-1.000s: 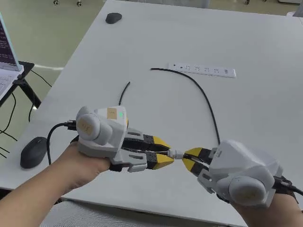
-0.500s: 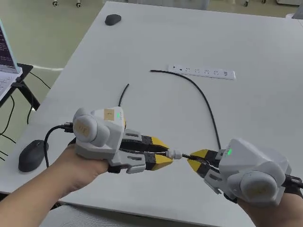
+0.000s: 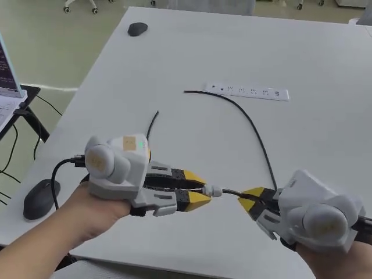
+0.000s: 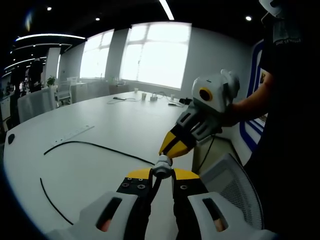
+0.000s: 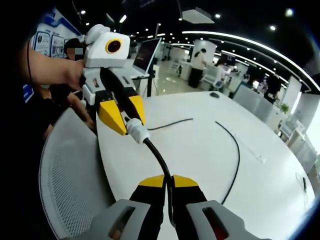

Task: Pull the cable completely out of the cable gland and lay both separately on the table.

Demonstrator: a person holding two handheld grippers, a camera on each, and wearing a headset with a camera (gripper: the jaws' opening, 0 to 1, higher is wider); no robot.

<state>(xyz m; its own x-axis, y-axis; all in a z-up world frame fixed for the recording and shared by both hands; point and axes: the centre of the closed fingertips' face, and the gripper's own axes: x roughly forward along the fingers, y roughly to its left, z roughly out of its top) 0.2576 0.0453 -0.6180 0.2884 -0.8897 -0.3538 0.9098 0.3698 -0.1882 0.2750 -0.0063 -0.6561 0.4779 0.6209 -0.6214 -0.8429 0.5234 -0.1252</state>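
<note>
Jaws of my left gripper (image 3: 196,189) are pressed together on the white cable gland (image 3: 213,190), whose nose sticks out just past the yellow tips toward 3 o'clock in the head view. The black cable (image 3: 256,131) leaves that nose and runs straight on toward 3 o'clock into my right gripper (image 3: 251,197), whose jaws are clamped on the cable itself, a short bare stretch apart from the gland. So the line that matters is the 9-to-3 one: gland, exposed cable and both sets of tips sit nearly along it, the two grippers nose to nose, the right one slightly lower. In the right gripper view the cable (image 5: 157,157) rises from my own tips to the gland (image 5: 136,131) at 11 o'clock. I judge the pull should go straight along this axis, the right hand toward 3 o'clock, the left holding firm. Beyond the right gripper the cable loops away across the white table (image 3: 174,70) toward 12 o'clock, then bends to 10 o'clock, ending near the power strip (image 3: 250,91). Both hands hover low over the table's near edge. I cannot tell how much cable remains inside the gland.
</note>
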